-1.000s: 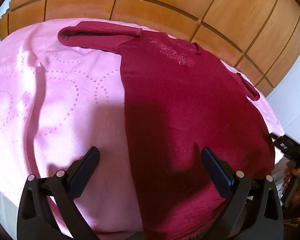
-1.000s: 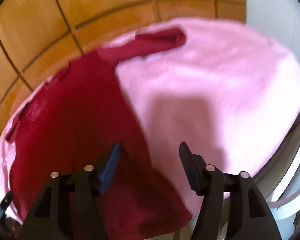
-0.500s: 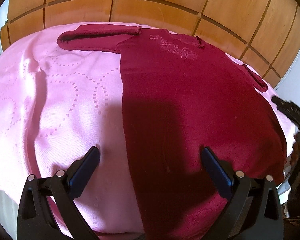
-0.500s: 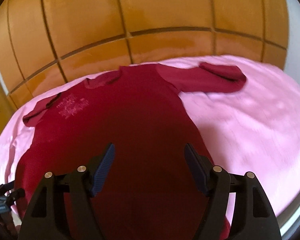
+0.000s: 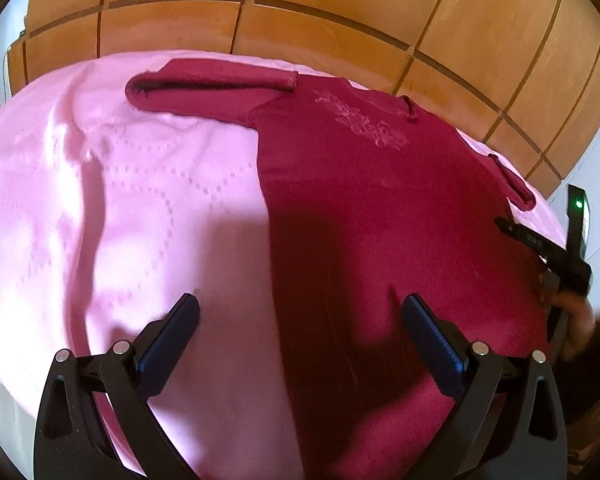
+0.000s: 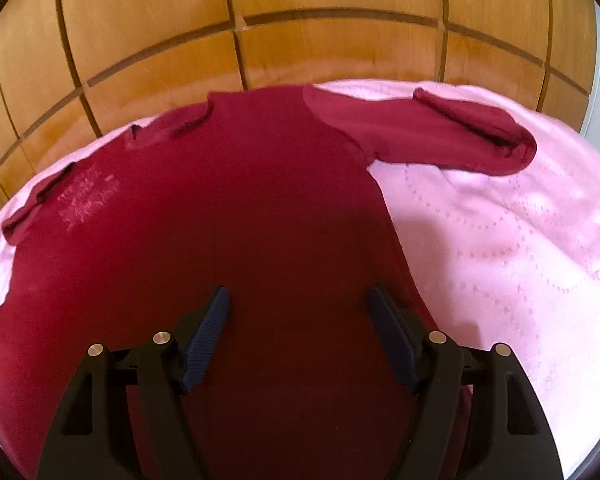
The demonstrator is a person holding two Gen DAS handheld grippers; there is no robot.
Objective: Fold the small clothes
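Partly, the right gripper (image 5: 512,230) blocks the maroon top's (image 5: 360,208) blurred edge.

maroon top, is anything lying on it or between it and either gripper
Nothing visible does. The maroon long-sleeved top lies flat on the pink bedspread with nothing on it. The right gripper, jaws opening with nothing between them, hangs over its lower body; the left gripper is open over its side edge.

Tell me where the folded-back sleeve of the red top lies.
In the right wrist view the folded-back sleeve lies upper right, on the pink bedspread below the wooden panels; in the left wrist view, upper left.
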